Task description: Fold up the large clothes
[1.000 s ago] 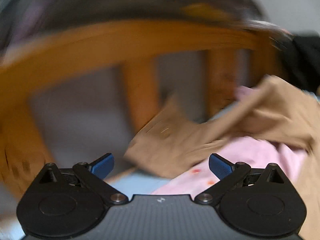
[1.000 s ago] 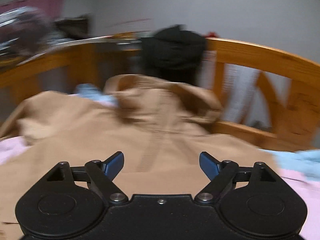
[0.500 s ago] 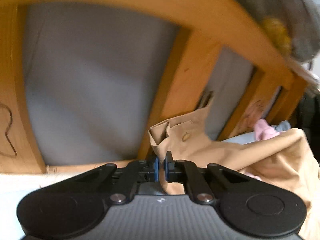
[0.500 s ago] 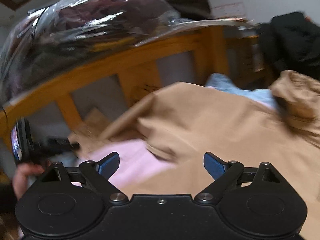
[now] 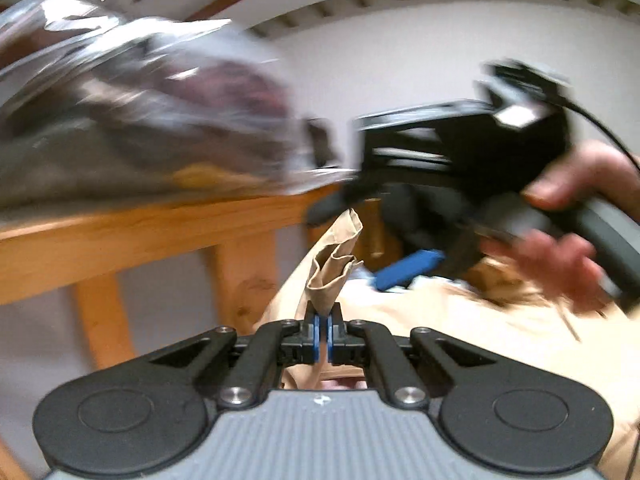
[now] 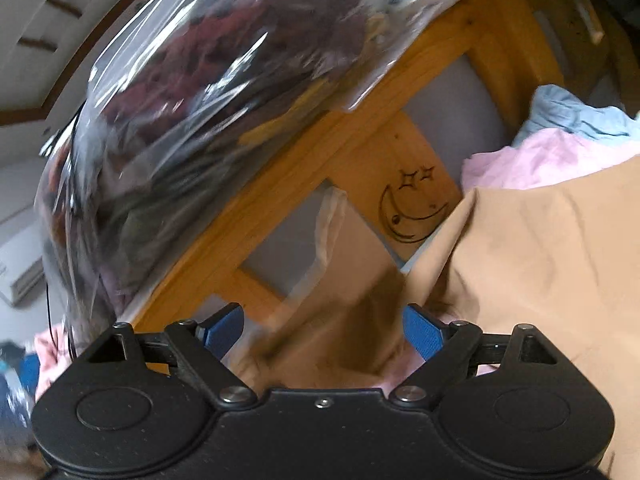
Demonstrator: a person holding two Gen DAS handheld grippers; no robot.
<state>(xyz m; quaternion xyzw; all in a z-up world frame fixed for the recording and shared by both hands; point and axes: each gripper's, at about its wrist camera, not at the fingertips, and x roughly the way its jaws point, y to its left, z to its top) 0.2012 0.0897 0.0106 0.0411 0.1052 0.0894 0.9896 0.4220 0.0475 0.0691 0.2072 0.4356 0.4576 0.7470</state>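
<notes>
Left wrist view shows the left gripper (image 5: 323,334) clamped tight on a bunched fold of the tan coat (image 5: 460,320), the two blue ribbed pads pressed together with only the thin cloth between them. The pinched edge stands up above the jaws in a crumpled, creased peak. The coat is smooth matte woven cloth, spreading wide to the right and down behind the black linkage arms and the grey ribbed body. Just beyond the peak, the right gripper (image 5: 408,268) comes in from the right, blurred, with one long blue pad visible, held by a hand (image 5: 576,240) wrapped round its dark grip. A black cable trails off its top.

In the right wrist view, the right gripper (image 6: 322,330) stands wide apart, its textured blue pads clear of the cloth, with a blurred flap of the coat (image 6: 540,248) lying between and beyond them. The coat rests on a rumpled pink sheet (image 6: 532,160) with a pale blue cloth (image 6: 572,114) past it. Behind runs an orange wooden bed rail (image 6: 360,140) with flat slats, one marked with a drawn moon and stars (image 6: 412,212). A glossy clear plastic bag (image 6: 208,92) stuffed with dark clothes sits on top of the rail.
</notes>
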